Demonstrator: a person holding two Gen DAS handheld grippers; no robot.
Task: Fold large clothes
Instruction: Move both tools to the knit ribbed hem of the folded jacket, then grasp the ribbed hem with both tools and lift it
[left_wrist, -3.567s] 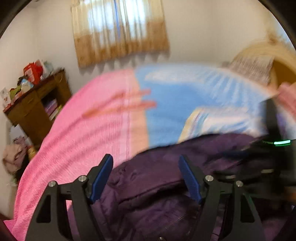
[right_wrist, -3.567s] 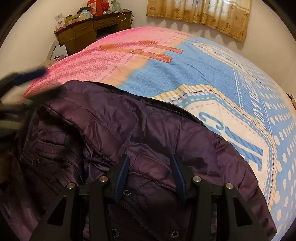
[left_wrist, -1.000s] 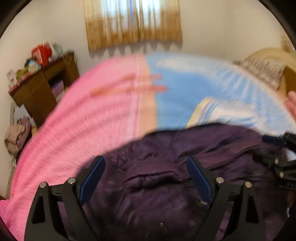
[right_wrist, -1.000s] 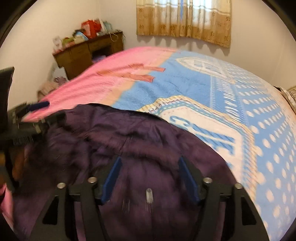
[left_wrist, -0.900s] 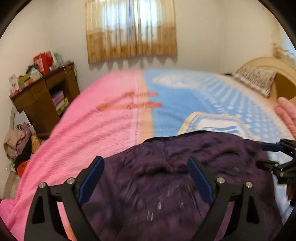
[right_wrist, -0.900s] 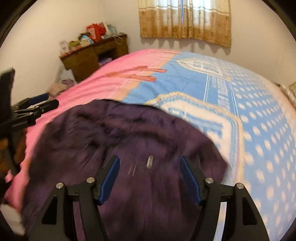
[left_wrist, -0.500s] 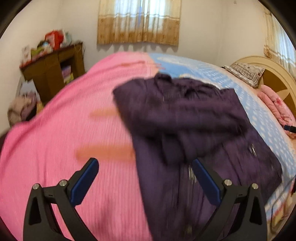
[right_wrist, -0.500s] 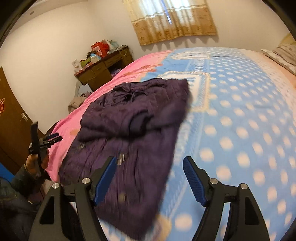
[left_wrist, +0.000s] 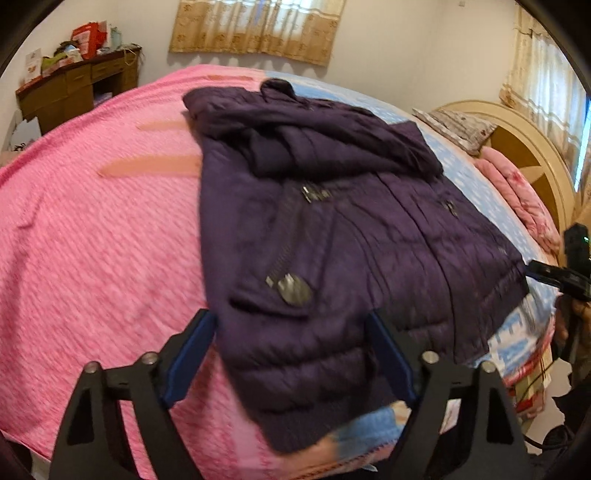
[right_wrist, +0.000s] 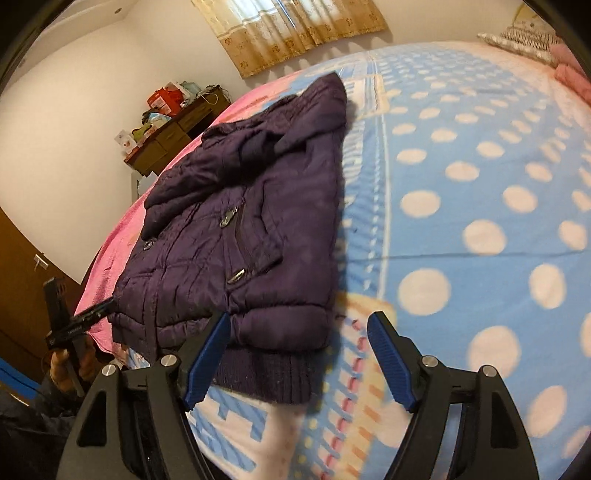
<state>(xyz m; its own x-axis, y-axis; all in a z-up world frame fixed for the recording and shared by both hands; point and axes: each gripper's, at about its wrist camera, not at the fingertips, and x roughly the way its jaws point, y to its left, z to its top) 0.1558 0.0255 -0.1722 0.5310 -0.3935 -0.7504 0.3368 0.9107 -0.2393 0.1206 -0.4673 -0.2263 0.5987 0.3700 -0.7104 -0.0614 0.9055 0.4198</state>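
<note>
- One bed (left_wrist: 92, 229), covered by a bedspread that is pink on one side and blue with pale dots (right_wrist: 480, 206) on the other; it fills most of both views.
- One dark purple padded jacket (left_wrist: 332, 229) lies front-up on the bed, across the line where pink meets blue. Its long axis runs from the ribbed hem (right_wrist: 266, 376), at the near bed edge, away to the collar (left_wrist: 277, 86) at the far end. The sleeves are folded in across the chest, and the zipper and snap buttons face up.
- One wooden desk (left_wrist: 74, 88) stands against the far wall, its top crowded with boxes and small items.
- One curtain (left_wrist: 255, 29) hangs on the far wall; a second curtain (left_wrist: 543, 81) hangs by the rounded headboard (left_wrist: 517, 147).
- One patterned pillow (left_wrist: 458, 127) lies near the headboard.
- Left gripper (left_wrist: 291, 358): jaws spread wide, holding nothing, poised above the jacket's hem corner on the pink side.
- Right gripper (right_wrist: 299, 358): jaws spread wide, holding nothing, at the hem corner on the blue side.
</note>
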